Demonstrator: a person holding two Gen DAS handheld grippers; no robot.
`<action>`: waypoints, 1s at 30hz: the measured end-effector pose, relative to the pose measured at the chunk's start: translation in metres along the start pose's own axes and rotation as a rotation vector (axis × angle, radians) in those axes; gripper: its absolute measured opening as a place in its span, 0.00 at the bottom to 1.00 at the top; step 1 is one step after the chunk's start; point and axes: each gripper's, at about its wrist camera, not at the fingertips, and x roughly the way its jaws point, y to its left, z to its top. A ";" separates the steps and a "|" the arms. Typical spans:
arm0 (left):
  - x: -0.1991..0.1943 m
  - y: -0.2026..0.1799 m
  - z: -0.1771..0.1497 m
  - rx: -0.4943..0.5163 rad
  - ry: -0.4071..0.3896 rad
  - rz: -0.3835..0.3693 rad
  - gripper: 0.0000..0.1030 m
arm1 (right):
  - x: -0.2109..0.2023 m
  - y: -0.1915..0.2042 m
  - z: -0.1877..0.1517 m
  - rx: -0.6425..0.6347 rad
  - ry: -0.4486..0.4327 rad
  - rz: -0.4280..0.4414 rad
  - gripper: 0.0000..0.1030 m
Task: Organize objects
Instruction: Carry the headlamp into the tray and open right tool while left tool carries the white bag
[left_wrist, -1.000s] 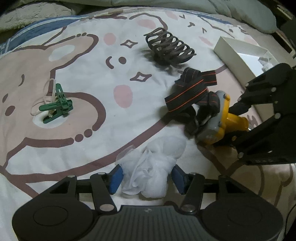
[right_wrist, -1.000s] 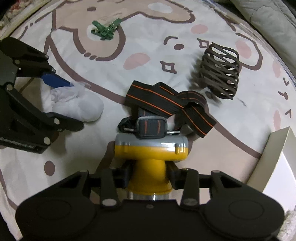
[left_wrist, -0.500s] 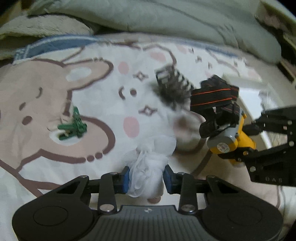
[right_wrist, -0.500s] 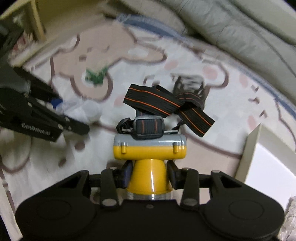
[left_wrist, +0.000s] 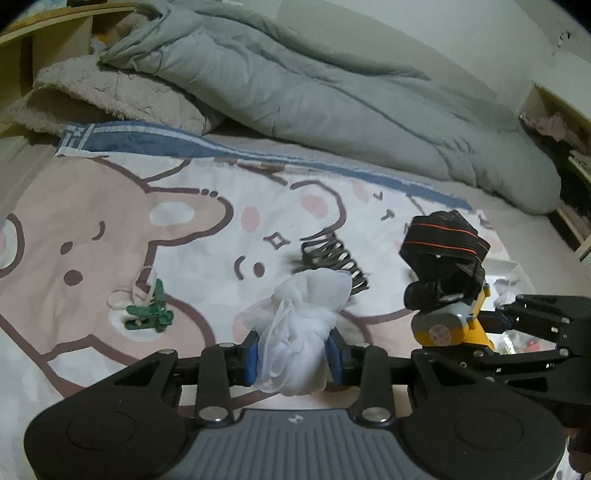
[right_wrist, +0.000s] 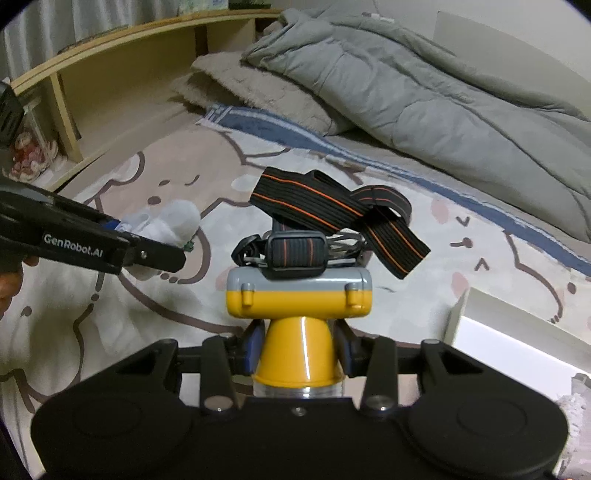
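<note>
Headlamp in yellow and grey plastic (right_wrist: 299, 295), with its black elastic strap striped in orange (right_wrist: 332, 210), sits at the centre of the right wrist view, its tapered yellow neck pinched between the blue pads of the right gripper (right_wrist: 299, 354), which is clamped on it. Its long axis runs straight out from the fingers, strap end farthest away and flopping loose. The white open box (right_wrist: 517, 343), a likely home for it, lies at lower right of that view, just beside the right hand's load, so the right hand is the nearer one to it.

In the left wrist view the left gripper (left_wrist: 293, 352) is squeezed onto a white gauzy mesh bundle (left_wrist: 303, 325), soft and crumpled, bulging above the pads at lower centre. The jaws have just been closing, with the bundle between them.

Both loads hang clear above the cartoon-bear printed bedsheet (left_wrist: 92, 221). On it rest a dark brown ribbed plastic hair claw (left_wrist: 332, 258) at centre and a green plastic clothes peg (left_wrist: 147, 314) at left. A grey quilted duvet (left_wrist: 332, 92) fills the upper frame.
</note>
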 end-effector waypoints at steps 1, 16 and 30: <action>0.000 -0.002 0.001 -0.003 -0.003 -0.004 0.36 | -0.003 -0.004 0.000 0.008 -0.006 -0.002 0.40; 0.011 -0.068 0.006 -0.022 -0.029 -0.127 0.36 | -0.060 -0.093 -0.029 0.108 -0.053 -0.112 0.40; 0.032 -0.130 0.003 0.019 -0.001 -0.224 0.36 | -0.073 -0.163 -0.064 0.197 -0.035 -0.243 0.40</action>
